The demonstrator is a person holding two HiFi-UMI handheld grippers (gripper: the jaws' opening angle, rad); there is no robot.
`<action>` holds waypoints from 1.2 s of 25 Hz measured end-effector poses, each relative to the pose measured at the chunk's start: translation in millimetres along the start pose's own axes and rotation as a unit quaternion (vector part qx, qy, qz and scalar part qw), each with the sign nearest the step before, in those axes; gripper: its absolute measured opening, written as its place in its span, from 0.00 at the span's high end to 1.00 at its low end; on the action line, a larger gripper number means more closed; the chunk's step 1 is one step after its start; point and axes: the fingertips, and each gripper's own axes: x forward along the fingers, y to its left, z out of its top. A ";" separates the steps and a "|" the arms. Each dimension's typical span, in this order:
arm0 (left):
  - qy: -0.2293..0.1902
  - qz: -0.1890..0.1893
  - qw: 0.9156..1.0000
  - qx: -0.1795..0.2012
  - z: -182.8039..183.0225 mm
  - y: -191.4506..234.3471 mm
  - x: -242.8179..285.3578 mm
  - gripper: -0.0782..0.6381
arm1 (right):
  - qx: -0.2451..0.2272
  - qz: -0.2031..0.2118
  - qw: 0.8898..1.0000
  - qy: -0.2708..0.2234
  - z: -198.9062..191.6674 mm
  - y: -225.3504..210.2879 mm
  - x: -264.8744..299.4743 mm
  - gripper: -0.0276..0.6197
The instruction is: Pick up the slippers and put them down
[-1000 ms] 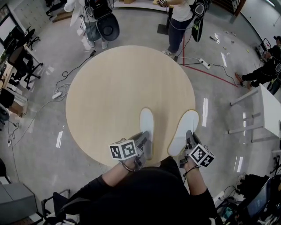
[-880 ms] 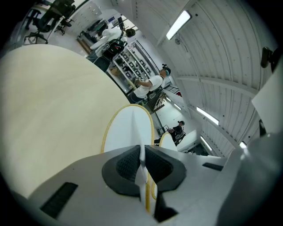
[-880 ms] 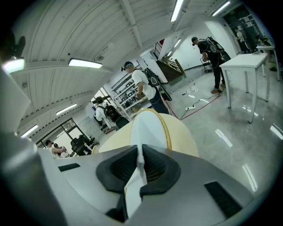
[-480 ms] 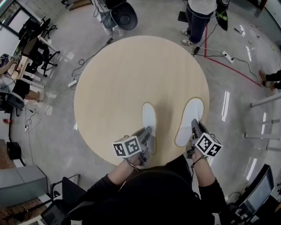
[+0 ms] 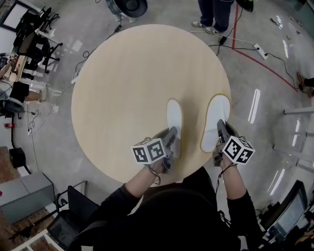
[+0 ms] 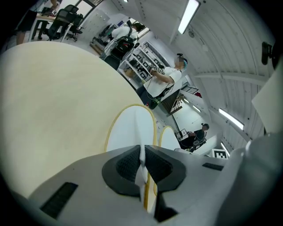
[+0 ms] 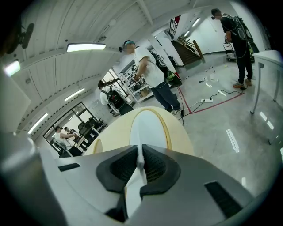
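Plainly, both grippers have a slipper by its heel end. The left gripper (image 5: 171,136) has its fingers (image 6: 124,165) pressed together on the thin white rear edge of the left slipper (image 5: 174,117), which stretches away from it, toe pointing to the far side of the round table (image 5: 122,83). The right gripper (image 5: 221,128) does the same with the right slipper (image 5: 216,116): its fingers (image 7: 120,170) pinch the white heel edge, and the yellow-trimmed sole runs forward from them. The two slippers lie side by side, apart, over the near right part of the table, the right one close to the table's rim. Whether their soles rest on the wood cannot be told. Beyond the far rim, a standing person's legs (image 5: 214,12) and loose cables (image 5: 250,49) show on the grey floor (image 5: 265,78).
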 end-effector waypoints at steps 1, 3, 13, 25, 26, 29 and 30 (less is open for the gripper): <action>0.003 0.000 1.000 0.001 1.4 -4.6 14.9 0.84 | -0.004 0.003 1.000 0.009 6.2 -9.7 5.9 0.91; 0.010 -0.001 1.000 0.004 2.8 -13.1 38.0 0.84 | -0.013 0.010 0.999 0.028 14.0 -23.2 14.3 0.91; 0.034 0.003 0.999 0.006 6.7 -40.2 122.4 0.84 | -0.014 0.013 0.996 0.088 29.0 -69.9 52.4 0.91; 0.053 0.031 0.998 0.005 -0.1 -41.3 198.4 0.84 | -0.027 0.026 0.989 0.142 35.4 -98.2 101.4 0.91; 0.054 0.035 0.998 0.005 -0.2 -40.3 202.3 0.84 | -0.022 0.027 0.989 0.146 34.1 -99.5 103.2 0.91; 0.056 0.047 0.997 0.008 0.3 -35.4 212.4 0.84 | -0.021 0.027 0.988 0.151 34.7 -103.0 110.0 0.91; 0.056 0.049 0.997 0.009 1.4 -34.1 215.3 0.84 | -0.027 0.027 0.988 0.152 36.8 -103.5 112.7 0.91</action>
